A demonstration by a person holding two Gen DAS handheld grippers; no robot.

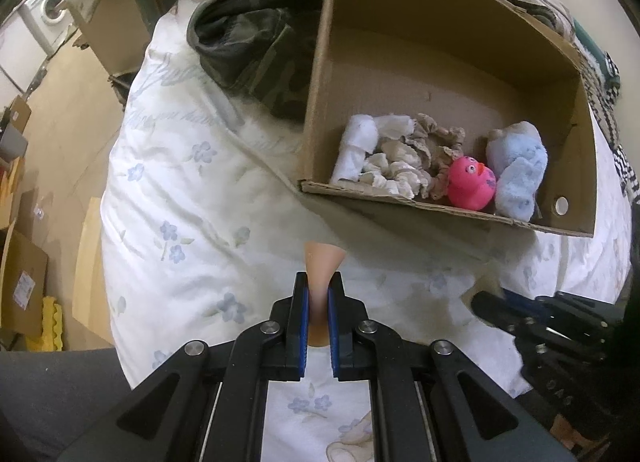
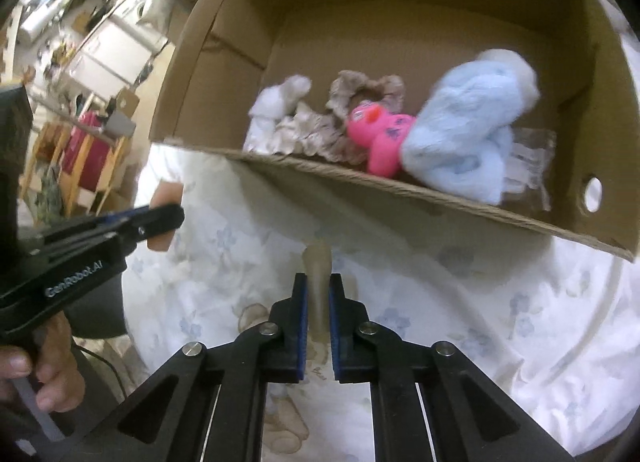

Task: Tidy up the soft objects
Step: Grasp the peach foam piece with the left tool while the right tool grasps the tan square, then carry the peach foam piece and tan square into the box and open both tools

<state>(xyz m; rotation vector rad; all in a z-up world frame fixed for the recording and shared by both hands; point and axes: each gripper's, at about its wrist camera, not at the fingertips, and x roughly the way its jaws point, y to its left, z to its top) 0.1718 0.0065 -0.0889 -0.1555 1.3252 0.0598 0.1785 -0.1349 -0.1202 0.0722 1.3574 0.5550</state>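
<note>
A cardboard box [image 1: 440, 217] stands on a white floral bedspread [image 1: 192, 197]. It holds a white cloth [image 1: 356, 149], beige scrunchies [image 1: 420, 149], a pink rubber duck [image 1: 470, 181] and a light blue plush [image 1: 518, 169]. My left gripper [image 1: 319, 282] is shut on a peach soft piece [image 1: 322, 266], just before the box's near wall. My right gripper [image 2: 319, 282] is shut on a tan soft piece [image 2: 318, 270], also before the box [image 2: 400, 197]. The duck [image 2: 380, 133] and blue plush [image 2: 464, 129] show in the right wrist view. The left gripper [image 2: 172, 217] appears at left there.
A camouflage garment [image 1: 256, 33] lies left of the box. Patterned bedding [image 1: 608, 109] lies at the right. Cardboard boxes [image 1: 24, 274] and a washing machine [image 1: 44, 9] stand on the floor left of the bed. A clear plastic wrapper [image 2: 528, 165] lies in the box's right corner.
</note>
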